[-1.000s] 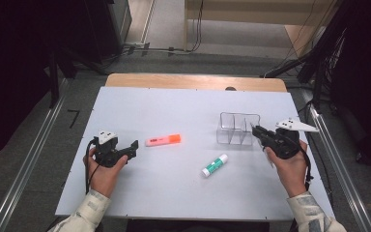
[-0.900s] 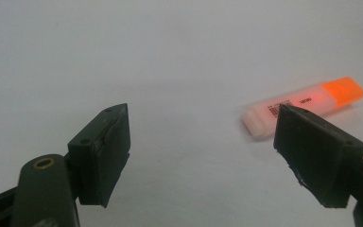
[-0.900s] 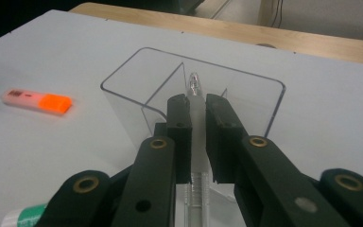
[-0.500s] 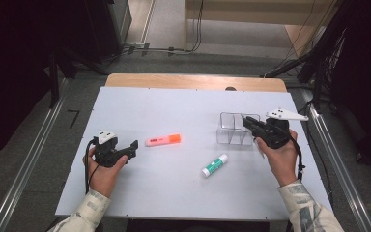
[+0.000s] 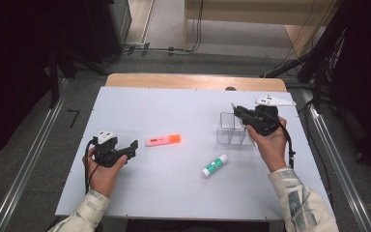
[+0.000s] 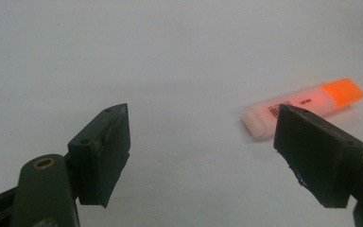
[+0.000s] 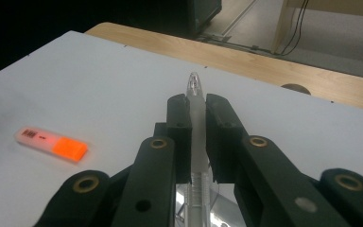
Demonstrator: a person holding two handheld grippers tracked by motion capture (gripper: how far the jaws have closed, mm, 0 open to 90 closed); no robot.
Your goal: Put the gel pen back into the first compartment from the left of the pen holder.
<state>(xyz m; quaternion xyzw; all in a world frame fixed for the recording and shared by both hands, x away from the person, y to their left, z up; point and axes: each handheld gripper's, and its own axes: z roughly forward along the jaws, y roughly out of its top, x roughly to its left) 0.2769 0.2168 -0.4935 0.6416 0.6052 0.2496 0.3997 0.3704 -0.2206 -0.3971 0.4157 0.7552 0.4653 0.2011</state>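
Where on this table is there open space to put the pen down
The widest bare stretch of the table lies between its far wooden edge and the highlighter. The near strip between the left gripper and the glue stick is free too. It is crowded around the clear organizer, where the right gripper holds the pen.

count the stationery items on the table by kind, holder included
orange highlighter: 1
green-and-white glue stick: 1
clear plastic pen, clamped in the right gripper: 1
clear plastic desk holder: 1
total: 4
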